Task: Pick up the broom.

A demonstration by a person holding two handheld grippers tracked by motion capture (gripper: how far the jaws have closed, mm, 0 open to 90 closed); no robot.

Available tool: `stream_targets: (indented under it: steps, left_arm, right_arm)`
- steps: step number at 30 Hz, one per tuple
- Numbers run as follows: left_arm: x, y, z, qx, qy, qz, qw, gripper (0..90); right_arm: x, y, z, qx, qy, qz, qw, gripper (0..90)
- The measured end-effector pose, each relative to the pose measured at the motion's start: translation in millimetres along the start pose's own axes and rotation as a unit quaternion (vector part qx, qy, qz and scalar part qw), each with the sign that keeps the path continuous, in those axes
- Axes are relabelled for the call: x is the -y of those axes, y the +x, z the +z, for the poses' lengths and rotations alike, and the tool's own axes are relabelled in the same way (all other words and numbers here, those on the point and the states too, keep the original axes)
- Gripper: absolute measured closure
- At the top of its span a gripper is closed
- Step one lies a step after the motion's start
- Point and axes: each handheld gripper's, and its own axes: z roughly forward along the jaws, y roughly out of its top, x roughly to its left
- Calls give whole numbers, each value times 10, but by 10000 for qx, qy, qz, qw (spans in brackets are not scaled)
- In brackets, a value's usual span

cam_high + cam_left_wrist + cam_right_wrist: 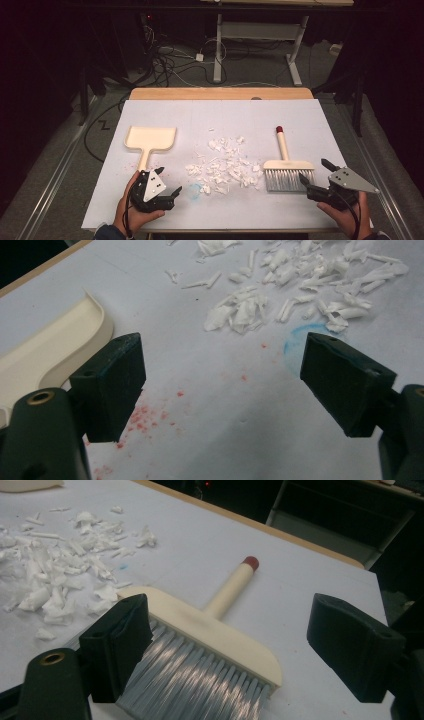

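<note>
Both jaws are spread wide with nothing in them: left gripper (167, 186) sits at lower left beside the dustpan (150, 139), right gripper (316, 175) at lower right by the brush (288, 169) bristles. Paper scraps (225, 164) litter the middle of the white sheet (220, 117), which has red specks and a blue smudge. Behind it, at the top of the frame: a wooden table edge (220, 93), dark floor, tangled cables (165, 60).

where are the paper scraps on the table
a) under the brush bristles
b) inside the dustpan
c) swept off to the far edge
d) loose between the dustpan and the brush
d: the white paper scraps lie in a loose heap on the sheet, with the dustpan to their left and the brush to their right, both apart from the heap.
</note>
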Motion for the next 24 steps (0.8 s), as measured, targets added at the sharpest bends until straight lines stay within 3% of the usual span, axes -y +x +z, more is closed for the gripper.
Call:
stream_targets:
  steps: [11, 14, 16, 18, 19, 20, 24]
  left_arm:
    - [19, -33, 16, 32, 90, 116, 9999, 175]
    - [17, -32, 18, 16, 120, 143, 9998, 175]
    - [14, -36, 18, 22, 132, 173, 9998, 176]
    - [13, -36, 24, 31, 157, 211, 9997, 177]
    - [11, -31, 26, 40, 168, 216, 9996, 177]
    - [14, -27, 39, 45, 154, 189, 9997, 178]
    - [20, -27, 52, 79, 200, 202, 9996, 178]
  right_arm:
    - [-80, -30, 72, 88, 58, 24, 9999, 192]
    - [-163, -42, 150, 122, 155, -99, 9998, 196]
    - [-222, -57, 243, 209, 351, -149, 9991, 215]
    - [-272, -139, 442, 89, 653, -28, 9978, 224]
    - [-272, -139, 442, 89, 653, -28, 9978, 224]
    - [-309, -234, 614, -4, 1012, 234, 9946, 237]
    - [-437, -339, 918, -184, 1471, 551, 9874, 261]
